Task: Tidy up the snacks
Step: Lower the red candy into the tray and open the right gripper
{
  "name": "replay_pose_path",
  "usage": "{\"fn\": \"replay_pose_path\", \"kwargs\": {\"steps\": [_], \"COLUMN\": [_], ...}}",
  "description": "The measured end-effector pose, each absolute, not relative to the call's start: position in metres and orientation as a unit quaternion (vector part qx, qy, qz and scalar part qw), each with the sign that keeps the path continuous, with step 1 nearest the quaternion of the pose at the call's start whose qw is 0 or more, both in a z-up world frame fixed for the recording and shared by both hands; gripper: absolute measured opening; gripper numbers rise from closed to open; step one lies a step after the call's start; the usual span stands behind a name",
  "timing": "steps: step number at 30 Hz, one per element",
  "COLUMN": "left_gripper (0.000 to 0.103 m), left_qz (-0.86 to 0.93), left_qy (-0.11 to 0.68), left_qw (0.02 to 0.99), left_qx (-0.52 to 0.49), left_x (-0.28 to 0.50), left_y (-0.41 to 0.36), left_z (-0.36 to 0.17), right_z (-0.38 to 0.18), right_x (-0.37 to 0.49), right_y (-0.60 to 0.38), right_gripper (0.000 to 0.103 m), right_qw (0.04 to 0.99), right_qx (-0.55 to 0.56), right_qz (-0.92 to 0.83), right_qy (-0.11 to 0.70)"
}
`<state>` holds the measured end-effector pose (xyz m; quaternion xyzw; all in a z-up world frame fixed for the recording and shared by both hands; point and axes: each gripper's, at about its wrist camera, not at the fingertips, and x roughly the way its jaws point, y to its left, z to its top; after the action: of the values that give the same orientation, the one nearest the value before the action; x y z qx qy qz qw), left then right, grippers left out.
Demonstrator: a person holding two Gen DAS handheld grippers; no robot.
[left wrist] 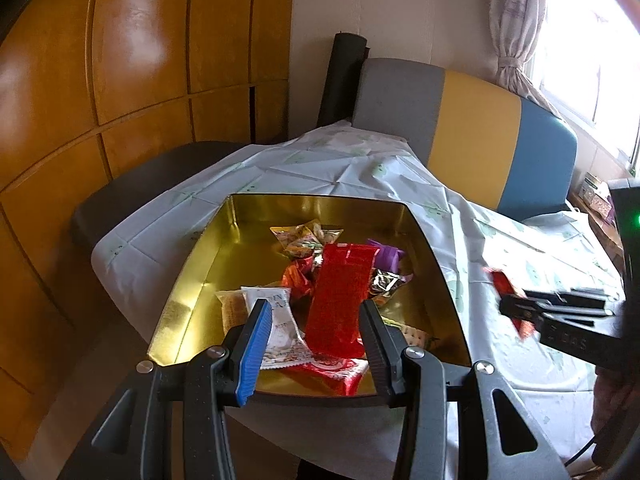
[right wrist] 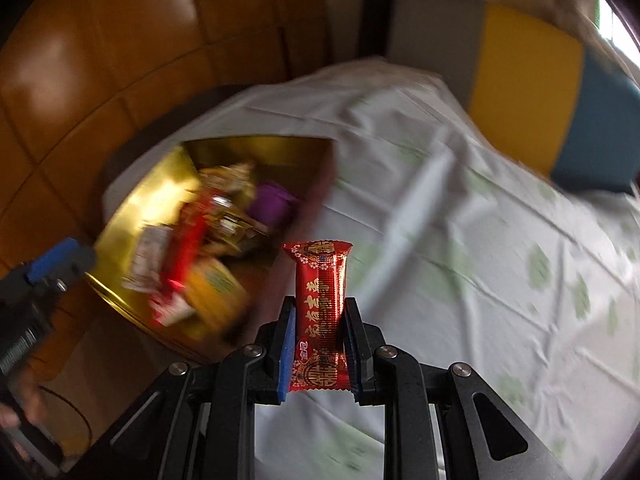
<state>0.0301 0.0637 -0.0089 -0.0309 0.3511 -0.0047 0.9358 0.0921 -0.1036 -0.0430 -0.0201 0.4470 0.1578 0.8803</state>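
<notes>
Clamped upright in the shut right claw [right wrist: 320, 334], a red gold-printed snack bar [right wrist: 322, 304] hangs lower centre, presumably bound for the gold tin [left wrist: 192, 276], where the left claw [left wrist: 316, 324], part open, straddles a long red packet [left wrist: 340, 300], grip unclear.

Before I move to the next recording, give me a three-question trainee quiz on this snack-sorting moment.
1. True or false: the right hand-held gripper is shut on a red snack packet.
2. Where do the loose snacks lie? A) in the gold tin B) on the striped cushion C) on the floor
3. Fill in: a long red packet stands between the fingers of the ____ hand-held gripper.

Key: 1 true; 2 A; 3 left.
</notes>
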Motion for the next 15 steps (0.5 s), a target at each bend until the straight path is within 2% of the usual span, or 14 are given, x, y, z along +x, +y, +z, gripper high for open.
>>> {"fn": "replay_pose_path", "kwargs": {"steps": [11, 15], "left_gripper": [0.046, 0.046], "left_qz": [0.019, 0.024], "left_qy": [0.359, 0.363], "left_qw": [0.932, 0.93], "left_qx": [-0.047, -0.052], "left_x": [0.036, 0.038], "left_y": [0.085, 0.091], "left_z": [-0.016, -0.02], "right_z": [-0.094, -0.096], "right_x": [0.131, 0.129], "right_y": [-0.027, -0.021], "right_gripper": [0.023, 0.025], "right_qw": [0.852, 0.855], "right_qx": [-0.081, -0.085], "right_qz": [0.153, 0.157], "right_qy": [0.494, 0.487]}}
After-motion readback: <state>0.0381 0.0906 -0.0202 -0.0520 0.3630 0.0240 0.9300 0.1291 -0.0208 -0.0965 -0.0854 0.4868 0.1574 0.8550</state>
